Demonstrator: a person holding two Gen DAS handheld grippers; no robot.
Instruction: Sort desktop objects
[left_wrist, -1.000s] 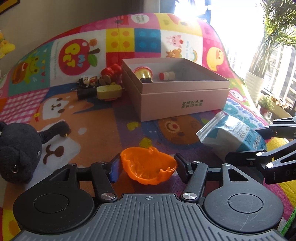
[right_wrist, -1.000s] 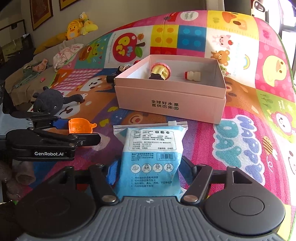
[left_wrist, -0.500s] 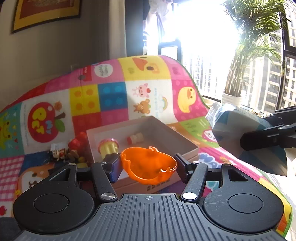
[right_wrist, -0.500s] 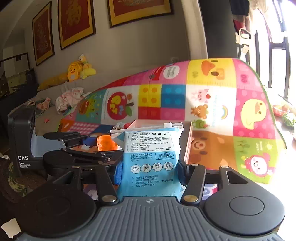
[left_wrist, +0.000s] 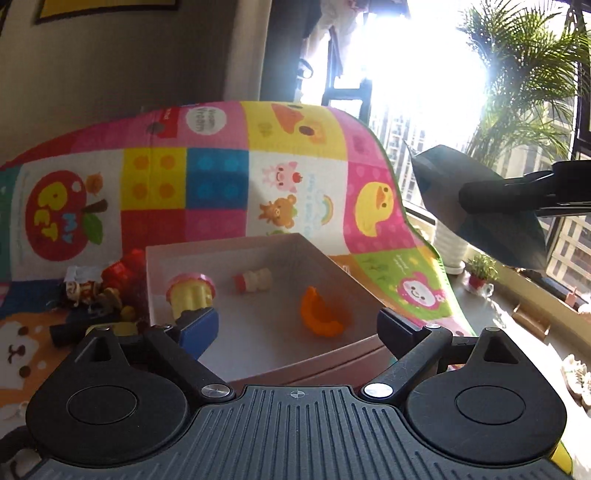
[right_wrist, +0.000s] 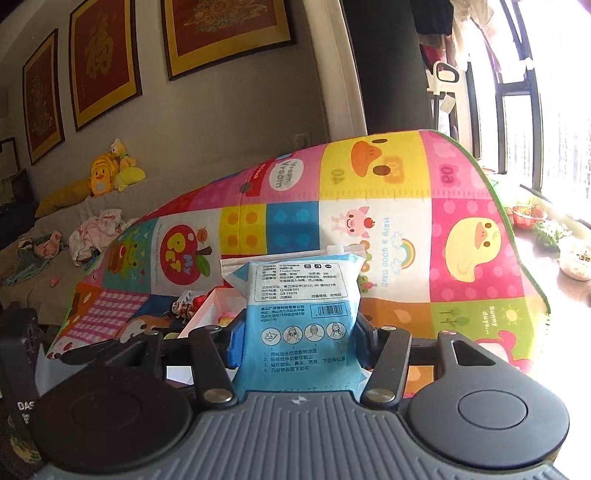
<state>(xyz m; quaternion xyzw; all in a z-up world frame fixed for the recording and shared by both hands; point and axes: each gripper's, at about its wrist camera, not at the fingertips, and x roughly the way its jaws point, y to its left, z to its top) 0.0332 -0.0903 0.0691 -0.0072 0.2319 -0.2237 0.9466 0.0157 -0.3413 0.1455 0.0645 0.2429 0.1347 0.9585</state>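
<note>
Orange cup (left_wrist: 322, 314): one; gripped half a second ago by the left hand-held gripper (left_wrist: 299, 325), now released and lying inside the pink box (left_wrist: 258, 350) just ahead of it. Fingers are spread wide, nothing held.

Box contents, counted: three — orange cup, one pink-and-yellow cupcake toy (left_wrist: 190, 293), one small white bottle (left_wrist: 253, 280).

Blue packet (right_wrist: 299, 325): one; kept clamped between the narrowly set fingers of the right hand-held gripper (right_wrist: 297, 341), raised above the play mat (right_wrist: 461, 243).

Small toys (left_wrist: 99, 291): a cluster left of the box, count unclear.
</note>
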